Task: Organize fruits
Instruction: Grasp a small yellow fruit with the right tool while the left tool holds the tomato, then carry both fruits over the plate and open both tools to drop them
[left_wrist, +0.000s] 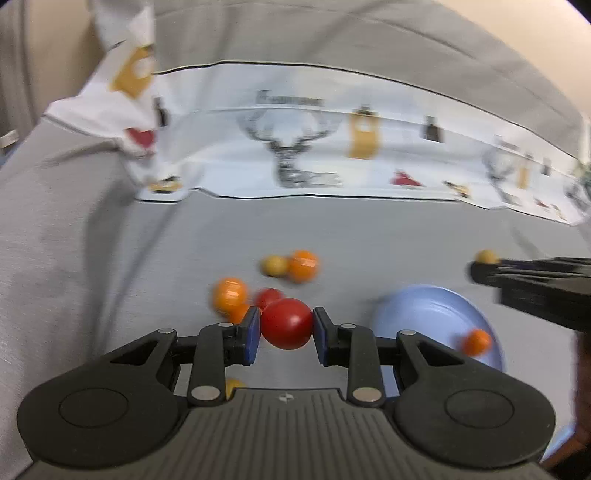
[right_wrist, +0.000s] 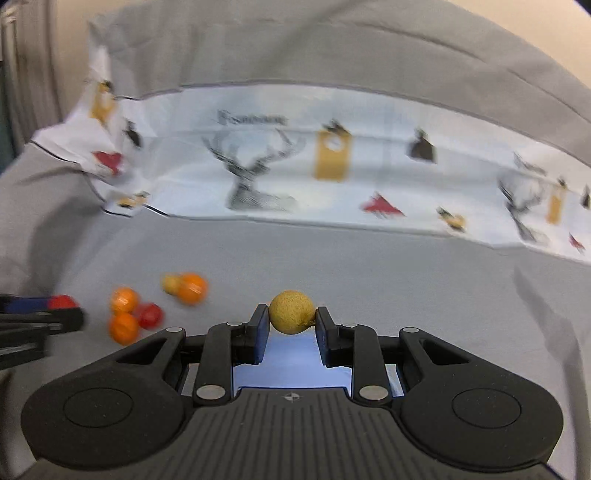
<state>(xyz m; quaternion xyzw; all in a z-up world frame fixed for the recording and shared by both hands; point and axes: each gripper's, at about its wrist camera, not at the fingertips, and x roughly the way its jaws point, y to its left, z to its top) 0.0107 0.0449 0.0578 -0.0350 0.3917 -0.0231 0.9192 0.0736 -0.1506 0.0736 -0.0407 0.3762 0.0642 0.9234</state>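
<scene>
My left gripper (left_wrist: 286, 328) is shut on a red fruit (left_wrist: 286, 323), held above the grey cloth. Behind it lie an orange fruit (left_wrist: 229, 293), a second red fruit (left_wrist: 269, 297), and a yellow fruit (left_wrist: 274, 266) touching another orange fruit (left_wrist: 303, 265). A blue plate (left_wrist: 424, 314) to the right holds a small orange fruit (left_wrist: 476, 341). My right gripper (right_wrist: 291, 325) is shut on a yellow fruit (right_wrist: 291, 312) above the blue plate (right_wrist: 291, 362). In the left wrist view the right gripper (left_wrist: 480, 267) enters from the right with the yellow fruit (left_wrist: 487, 256).
A white printed cloth (left_wrist: 295, 155) with deer and bottle pictures lies across the back of the grey surface (left_wrist: 92, 240). A loose cluster of fruit (right_wrist: 125, 314) lies left of the plate in the right wrist view. Another yellow fruit (left_wrist: 232, 386) shows under the left gripper.
</scene>
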